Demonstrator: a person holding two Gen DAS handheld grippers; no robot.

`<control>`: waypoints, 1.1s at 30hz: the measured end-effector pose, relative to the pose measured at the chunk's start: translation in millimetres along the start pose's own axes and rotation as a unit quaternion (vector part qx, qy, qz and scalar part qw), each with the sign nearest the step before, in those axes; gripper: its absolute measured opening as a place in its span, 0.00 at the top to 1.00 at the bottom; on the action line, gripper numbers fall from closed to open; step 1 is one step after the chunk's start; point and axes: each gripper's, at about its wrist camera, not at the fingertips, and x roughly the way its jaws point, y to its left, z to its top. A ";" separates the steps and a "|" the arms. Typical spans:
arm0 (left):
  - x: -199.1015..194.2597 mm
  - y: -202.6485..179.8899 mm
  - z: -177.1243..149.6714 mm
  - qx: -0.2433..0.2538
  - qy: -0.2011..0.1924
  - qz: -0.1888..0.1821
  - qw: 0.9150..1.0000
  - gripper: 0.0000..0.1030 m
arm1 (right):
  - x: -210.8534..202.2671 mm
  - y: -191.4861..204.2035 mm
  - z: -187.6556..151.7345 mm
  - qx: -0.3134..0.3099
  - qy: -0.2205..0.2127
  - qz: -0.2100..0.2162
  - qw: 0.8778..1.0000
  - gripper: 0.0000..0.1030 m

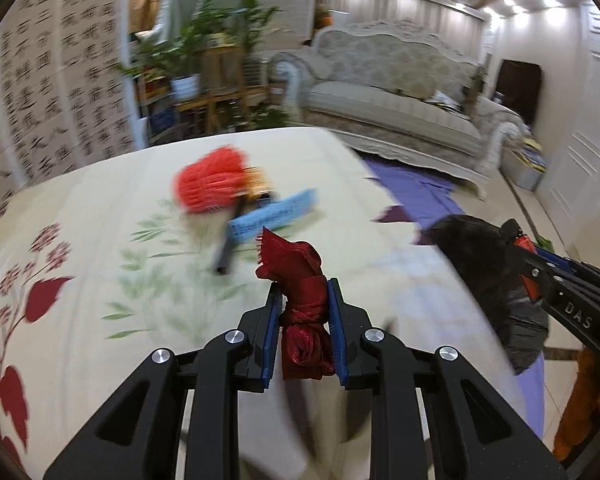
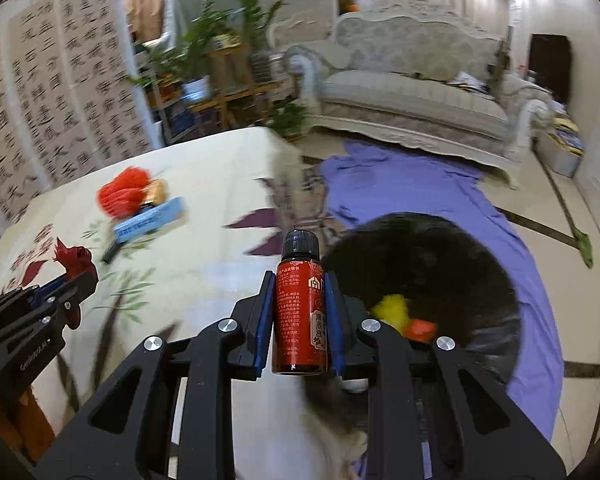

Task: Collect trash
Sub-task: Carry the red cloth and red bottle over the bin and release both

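My left gripper (image 1: 303,300) is shut on a crumpled red ribbon bundle (image 1: 300,312) above the cream floral cloth (image 1: 80,280). It shows at the left of the right wrist view (image 2: 76,276) too. My right gripper (image 2: 300,292) is shut on a small red bottle with a black cap (image 2: 300,304), held by the table's right edge, over the rim of an open black trash bag (image 2: 440,264). The bag holds yellow and orange scraps (image 2: 404,316). In the left wrist view the bag (image 1: 484,276) and right gripper (image 1: 520,252) are at right.
On the table farther back lie a red-orange tassel (image 1: 210,184), a blue box (image 1: 274,216) and a dark pen-like stick (image 1: 226,252). A purple sheet (image 2: 420,192) covers the floor. A pale sofa (image 2: 412,96) and potted plants (image 2: 220,40) stand behind.
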 end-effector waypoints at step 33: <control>64.9 -132.0 32.6 0.079 -0.002 -0.048 0.996 0.37 | 34.8 -106.3 2.4 0.076 -0.005 -0.062 0.995 0.60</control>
